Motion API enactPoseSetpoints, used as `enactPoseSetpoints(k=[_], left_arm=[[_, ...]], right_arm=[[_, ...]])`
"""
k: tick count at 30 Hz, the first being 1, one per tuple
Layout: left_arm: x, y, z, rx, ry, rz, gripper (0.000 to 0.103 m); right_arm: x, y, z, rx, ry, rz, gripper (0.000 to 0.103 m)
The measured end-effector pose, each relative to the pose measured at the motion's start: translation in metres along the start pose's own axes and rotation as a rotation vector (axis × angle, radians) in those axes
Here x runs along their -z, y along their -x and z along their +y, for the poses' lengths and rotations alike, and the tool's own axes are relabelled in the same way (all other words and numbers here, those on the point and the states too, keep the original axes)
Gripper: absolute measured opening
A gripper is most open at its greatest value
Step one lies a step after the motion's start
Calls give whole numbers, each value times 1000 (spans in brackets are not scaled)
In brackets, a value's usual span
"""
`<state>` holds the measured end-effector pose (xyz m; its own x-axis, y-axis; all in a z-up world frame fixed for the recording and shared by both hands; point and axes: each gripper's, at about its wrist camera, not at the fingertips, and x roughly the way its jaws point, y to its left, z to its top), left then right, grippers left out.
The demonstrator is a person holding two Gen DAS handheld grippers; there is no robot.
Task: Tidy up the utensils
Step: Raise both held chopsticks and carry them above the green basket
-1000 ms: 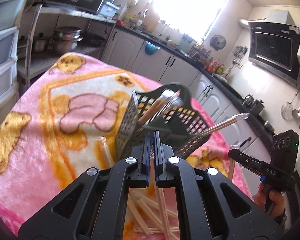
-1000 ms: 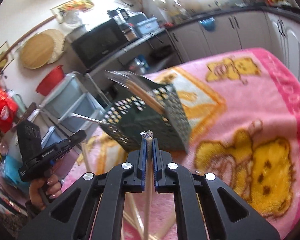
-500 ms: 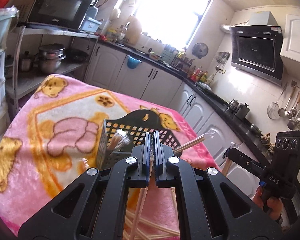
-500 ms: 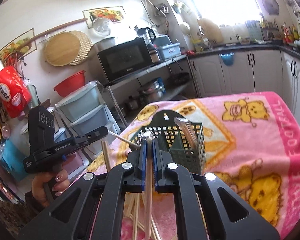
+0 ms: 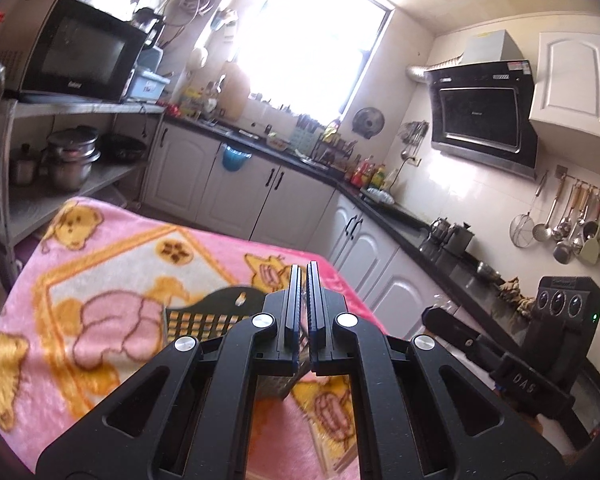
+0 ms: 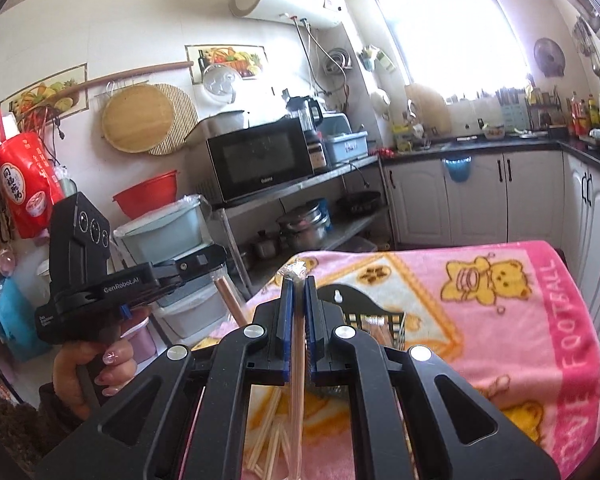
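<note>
My left gripper is shut on a plastic-wrapped pair of wooden chopsticks, which hangs below its jaws in the right wrist view. My right gripper is shut on another wrapped pair, its crimped plastic end poking out above the fingertips. Both grippers hover above a black mesh basket standing upright on the pink blanket. In the right wrist view the basket holds several chopsticks. More loose chopsticks lie on the blanket below my right gripper.
A metal rack with a microwave and pots stands beyond the table's far left side. Plastic storage bins sit behind the hand holding my left gripper. White cabinets and a dark counter run along the back.
Both grippers have risen, each still holding its chopsticks. The basket, tilted a second ago, now stands upright and sits lower in both views.
</note>
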<state>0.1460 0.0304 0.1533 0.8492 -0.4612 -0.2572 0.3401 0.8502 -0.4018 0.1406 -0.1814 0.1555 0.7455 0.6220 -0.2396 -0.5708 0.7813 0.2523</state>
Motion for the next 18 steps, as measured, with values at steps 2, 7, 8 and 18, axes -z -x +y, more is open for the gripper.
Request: enactPoseSetpoints(k=[2,7,8,18], left_arm=[[-6,-1,-4,12,-9,-12,1],[-22,-4,-13,41,-27,-38,1],[-25,-4,-15,44,-31,-44,1],[-54,-8,-24,53,-54,-105,1]], right_arm=[[-4,0,0,3,10,-13,6],[-15,-1,2,4,23,-37,6],[-17,-1,2,5,26,-45,6],[-41,-4,-3,20,44,-104,6]])
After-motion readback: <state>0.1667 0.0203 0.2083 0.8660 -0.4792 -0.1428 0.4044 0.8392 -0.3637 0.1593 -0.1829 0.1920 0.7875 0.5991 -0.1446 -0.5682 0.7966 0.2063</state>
